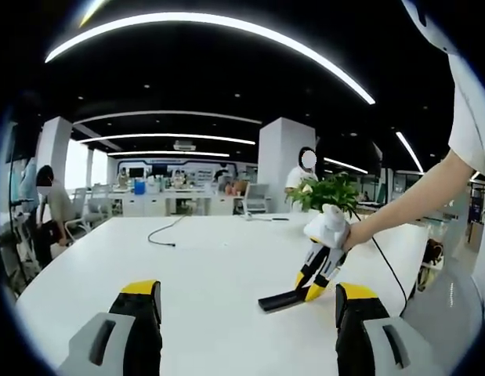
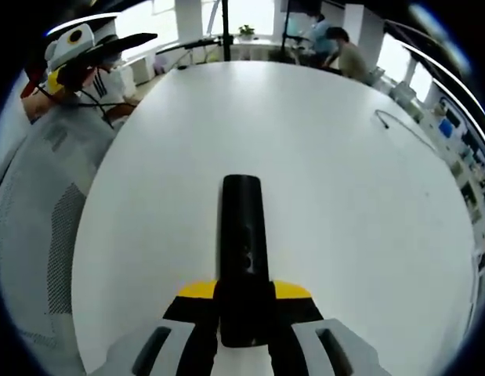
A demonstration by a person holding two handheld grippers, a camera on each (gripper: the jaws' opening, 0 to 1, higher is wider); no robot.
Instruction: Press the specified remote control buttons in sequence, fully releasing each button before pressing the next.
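- The left gripper (image 1: 246, 313), in the left gripper view, hangs above the white oval table (image 1: 211, 258) with jaws wide apart and bare; ahead to its right the right gripper (image 1: 314, 283), in a person's hand (image 1: 336, 231), clamps the slim black plastic remote control (image 1: 283, 300).
- In the right gripper view the yellow-tipped jaws grip the remote's (image 2: 242, 243) near end, its far end pointing away over the table.
- Judged rigid, light and smooth, it is best pinched across its narrow sides.
- The person's forearm reaches in nearly straight.

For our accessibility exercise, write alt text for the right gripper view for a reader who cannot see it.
A black remote control lies lengthwise on a white table, its near end between the yellow-tipped jaws of the right tool. A thin cable lies far off on the table, and people sit at its distant end.
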